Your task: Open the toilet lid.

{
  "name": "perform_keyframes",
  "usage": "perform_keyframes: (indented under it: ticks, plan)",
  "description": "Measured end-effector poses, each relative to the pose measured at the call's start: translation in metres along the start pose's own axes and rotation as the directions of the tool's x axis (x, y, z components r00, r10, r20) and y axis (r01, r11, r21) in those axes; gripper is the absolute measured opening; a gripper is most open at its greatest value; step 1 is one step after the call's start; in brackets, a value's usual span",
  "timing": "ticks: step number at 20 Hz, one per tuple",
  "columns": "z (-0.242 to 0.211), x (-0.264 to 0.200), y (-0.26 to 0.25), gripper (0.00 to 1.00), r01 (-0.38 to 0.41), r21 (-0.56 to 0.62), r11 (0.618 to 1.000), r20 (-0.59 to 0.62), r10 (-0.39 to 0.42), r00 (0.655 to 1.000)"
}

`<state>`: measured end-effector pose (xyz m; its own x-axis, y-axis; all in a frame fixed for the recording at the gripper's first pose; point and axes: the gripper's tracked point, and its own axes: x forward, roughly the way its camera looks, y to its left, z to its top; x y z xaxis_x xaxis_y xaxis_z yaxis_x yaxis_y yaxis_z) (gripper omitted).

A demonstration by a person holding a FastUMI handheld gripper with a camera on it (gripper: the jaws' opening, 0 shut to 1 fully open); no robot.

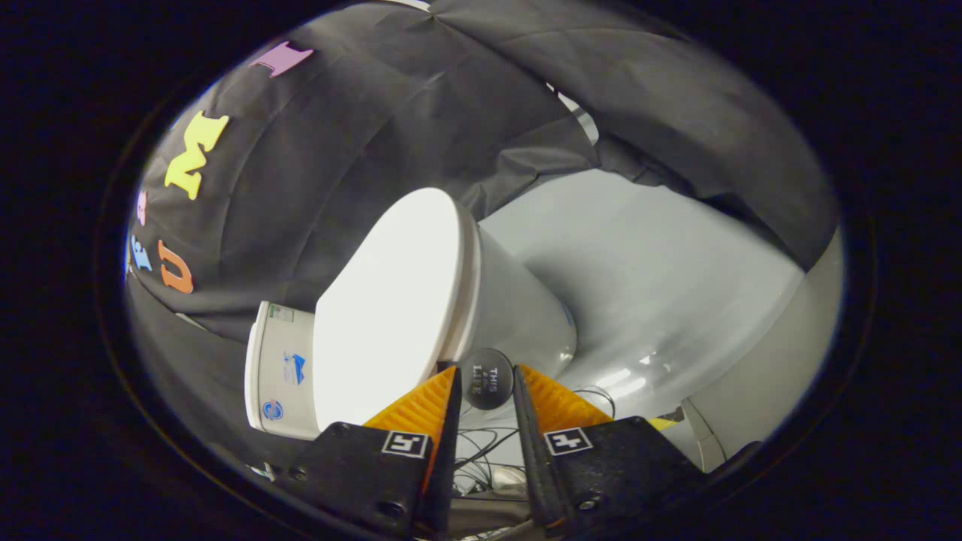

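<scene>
— Well, where's the lid [391, 300] from the claw [485, 379]?

— Just ahead of the fingers, off toward eleven o'clock. It lies shut on the bowl [518, 308], with the tank [278, 368] behind it at about nine o'clock from the fingertips. The whole toilet looks tipped over, but I'd put that down to the way the claw is being held.

— And the claw itself?

— Its fingers stand a narrow gap apart. A round dark knob [487, 378] sits right at that gap, at the lid's front edge. Whether both fingers press on it, or it's simply beyond them, I can't tell from here.

— How will the lid handle?

— Hard plastic, I'd guess: stiff, smooth, glossy, so likely slippery on its broad face. Probably light enough, and it ought to swing on hinges back by the tank. Pinching the flat top would get nowhere.

— So where to grip?

— That knob at the front rim, if it's fixed to the lid, farthest from the hinges. Failing that, hook under the rim's overhang. Lift in an arc toward the tank and ease it, so it doesn't slam into the porcelain.

— Anything underfoot?

— Cables [481, 451] lie on the floor [661, 270] below the claw, at six o'clock.
</scene>
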<state>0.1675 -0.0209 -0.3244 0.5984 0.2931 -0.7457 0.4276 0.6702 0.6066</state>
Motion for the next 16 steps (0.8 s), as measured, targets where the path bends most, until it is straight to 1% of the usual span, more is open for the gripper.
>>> perform_keyframes:
  ticks: [2,4,6,7,9,10,13,16]
  plan:
    - [0.001,0.003,0.000,0.31,-0.026,0.055,0.998,0.001,0.026,1.000]
    - [-0.001,0.005,-0.003,0.26,-0.052,0.102,0.993,-0.022,0.054,0.998]
    - [0.000,0.006,0.002,0.26,-0.108,0.186,0.976,-0.047,0.119,0.992]
    - [0.003,0.006,0.003,0.24,-0.130,0.216,0.968,-0.046,0.143,0.989]
    - [0.006,0.010,-0.003,0.20,-0.135,0.211,0.968,-0.036,0.146,0.989]
    - [0.006,0.009,-0.005,0.21,-0.139,0.211,0.967,-0.033,0.149,0.988]
    - [0.011,0.009,0.000,0.21,-0.176,0.258,0.950,-0.022,0.188,0.982]
    - [0.011,0.010,0.001,0.21,-0.208,0.272,0.940,-0.006,0.218,0.976]
